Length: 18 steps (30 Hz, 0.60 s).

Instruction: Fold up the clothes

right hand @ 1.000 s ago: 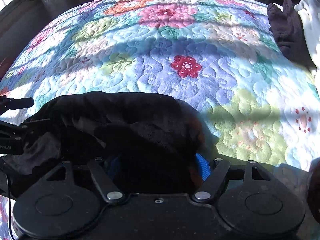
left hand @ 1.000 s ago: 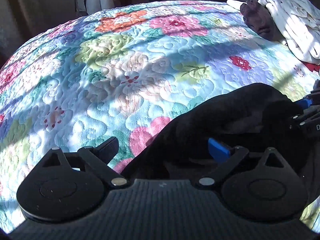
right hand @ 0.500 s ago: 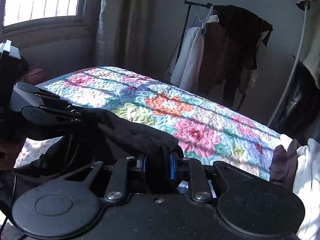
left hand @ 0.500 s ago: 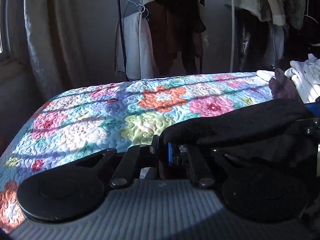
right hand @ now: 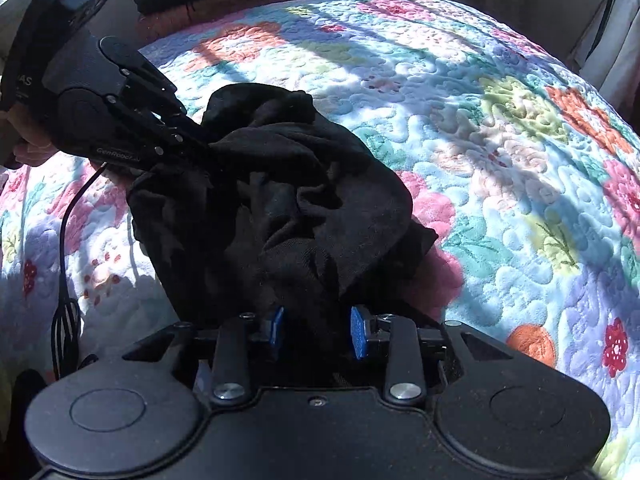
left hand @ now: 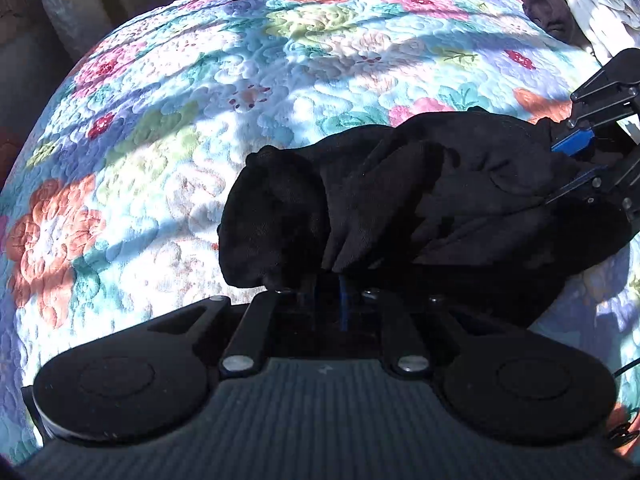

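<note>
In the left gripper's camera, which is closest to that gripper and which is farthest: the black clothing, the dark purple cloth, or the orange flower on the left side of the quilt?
1. Black garment: pinched in the left gripper, right in front.
2. Orange flower: on the quilt, off to the left.
3. Dark purple cloth: far top right, beside the white clothes.

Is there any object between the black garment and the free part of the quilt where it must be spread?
Nothing visible blocks it. The black garment hangs bunched from the left gripper and the right gripper; the floral quilt ahead shows nothing lying on it.
</note>
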Each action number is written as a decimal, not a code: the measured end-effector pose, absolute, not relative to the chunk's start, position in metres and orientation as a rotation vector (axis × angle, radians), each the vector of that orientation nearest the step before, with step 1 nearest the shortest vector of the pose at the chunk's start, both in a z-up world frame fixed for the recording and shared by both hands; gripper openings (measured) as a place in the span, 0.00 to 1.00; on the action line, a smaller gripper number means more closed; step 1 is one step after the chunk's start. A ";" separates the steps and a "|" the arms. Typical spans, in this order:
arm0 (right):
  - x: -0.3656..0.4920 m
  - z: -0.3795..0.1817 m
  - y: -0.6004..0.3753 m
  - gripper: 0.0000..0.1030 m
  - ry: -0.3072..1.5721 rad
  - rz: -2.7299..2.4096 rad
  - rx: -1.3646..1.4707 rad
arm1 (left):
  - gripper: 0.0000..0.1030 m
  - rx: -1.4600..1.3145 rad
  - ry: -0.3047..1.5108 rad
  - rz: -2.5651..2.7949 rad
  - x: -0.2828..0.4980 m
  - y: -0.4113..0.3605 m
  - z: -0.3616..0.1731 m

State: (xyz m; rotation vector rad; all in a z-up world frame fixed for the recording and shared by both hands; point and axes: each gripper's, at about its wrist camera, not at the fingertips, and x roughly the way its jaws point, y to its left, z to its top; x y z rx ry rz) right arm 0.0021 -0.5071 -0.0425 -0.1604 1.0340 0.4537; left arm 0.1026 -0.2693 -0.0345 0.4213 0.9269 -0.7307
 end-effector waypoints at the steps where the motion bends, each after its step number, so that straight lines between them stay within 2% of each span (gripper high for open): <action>1: 0.001 -0.039 -0.512 0.40 1.031 0.462 -0.117 | 0.11 0.366 0.914 -0.714 0.104 -0.262 -0.029; 5: -0.003 -0.034 -0.531 0.49 1.021 0.441 0.090 | 0.15 0.204 0.865 -0.705 0.114 -0.255 -0.011; 7: 0.000 -0.033 -0.538 0.52 0.997 0.385 0.171 | 0.23 0.219 0.844 -0.710 0.118 -0.264 -0.005; 9: 0.006 -0.034 -0.547 0.61 0.977 0.323 0.269 | 0.29 0.255 0.811 -0.678 0.121 -0.273 -0.002; 10: 0.011 -0.039 -0.551 0.70 0.999 0.263 0.334 | 0.32 0.278 0.799 -0.653 0.124 -0.274 -0.004; 11: 0.015 -0.047 -0.552 0.73 1.038 0.193 0.386 | 0.33 0.302 0.790 -0.629 0.128 -0.274 -0.006; 13: 0.017 -0.060 -0.546 0.72 1.092 0.143 0.420 | 0.42 0.288 0.798 -0.612 0.139 -0.271 -0.012; 15: 0.013 -0.059 -0.540 0.72 1.061 0.151 0.416 | 0.45 0.210 0.826 -0.630 0.152 -0.264 -0.021; 18: 0.012 -0.052 -0.540 0.73 1.005 0.180 0.460 | 0.55 0.103 0.876 -0.676 0.165 -0.256 -0.041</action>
